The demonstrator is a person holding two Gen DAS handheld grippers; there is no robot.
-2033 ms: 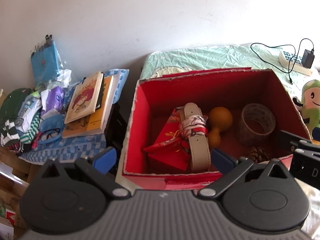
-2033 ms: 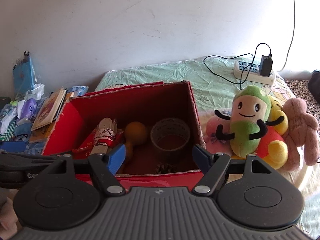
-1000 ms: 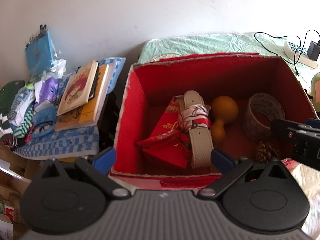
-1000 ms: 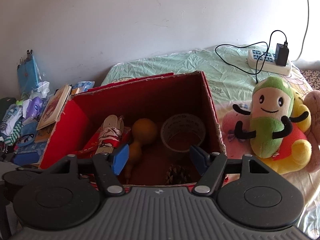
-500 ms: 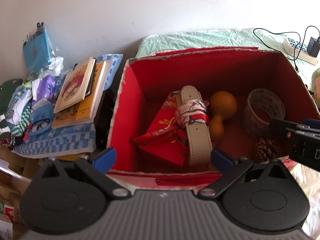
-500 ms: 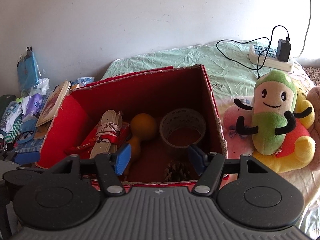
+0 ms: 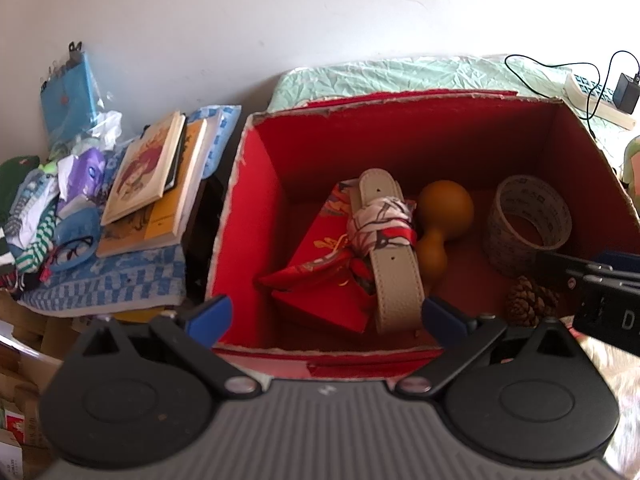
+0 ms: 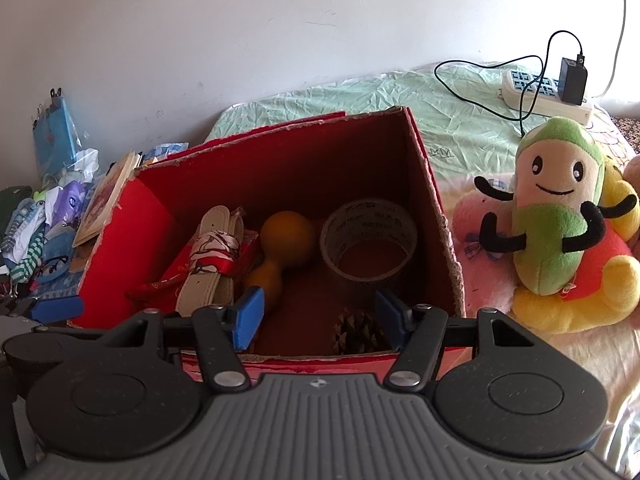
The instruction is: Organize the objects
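While both pairs of tongs hover at the near rim of the red cardboard box [image 8: 434, 208], the left tongs [image 7: 326, 314] stand wide apart and empty, and the right tongs [image 8: 320, 314] are closing with nothing gripped, the scaly pine cone [image 8: 354, 330] lying below between the blue pads. Inside the box lie a beige leather belt [image 7: 394, 264] knotted with a silky scarf [image 7: 380, 226] on a red paper packet [image 7: 324, 276], a smooth brown gourd [image 8: 282, 250] and a ring of tape [image 8: 368, 240]. Beside the box sits a fuzzy green plush toy [image 8: 554, 216] on the crinkled bed sheet [image 8: 460, 116]; stacked books [image 7: 154, 184] lie left.
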